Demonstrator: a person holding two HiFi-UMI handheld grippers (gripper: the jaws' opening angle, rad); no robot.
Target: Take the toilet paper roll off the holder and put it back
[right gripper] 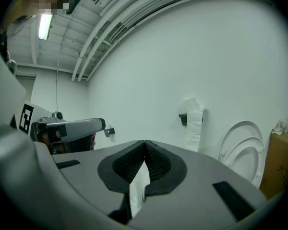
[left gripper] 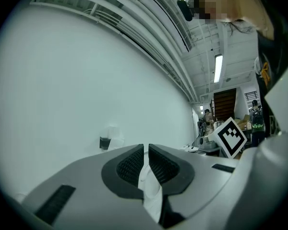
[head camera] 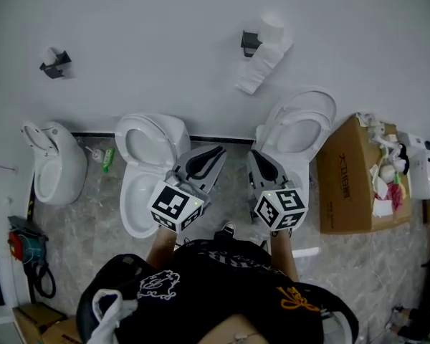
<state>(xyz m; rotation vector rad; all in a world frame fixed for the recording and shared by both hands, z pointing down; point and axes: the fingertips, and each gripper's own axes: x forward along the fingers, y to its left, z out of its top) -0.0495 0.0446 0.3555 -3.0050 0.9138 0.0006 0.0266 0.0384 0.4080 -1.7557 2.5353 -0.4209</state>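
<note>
Lid-up toilet (head camera: 301,120) is sitting by the wall, with a cardboard box (head camera: 344,178) just right of it. Left of that toilet, the left gripper (left gripper: 146,147) and right gripper (right gripper: 144,142) are both hovering with jaws pinched together, gripping nothing. Toilet paper roll (head camera: 272,29) is hanging on its holder (head camera: 249,43) above the toilet.

Marbled grey tile floor (head camera: 93,221) meeting a white wall (head camera: 165,49). Standing on the floor along the wall: left toilet (head camera: 54,165), middle toilet (head camera: 145,170) and right toilet (head camera: 301,129), the latter two with lids raised. A green bottle (head camera: 108,159) lies between the left and middle toilets. An open cardboard box (head camera: 347,181) stands just beside the right toilet. On the wall, a holder (head camera: 251,43) carries the toilet paper roll (head camera: 272,29).
</note>
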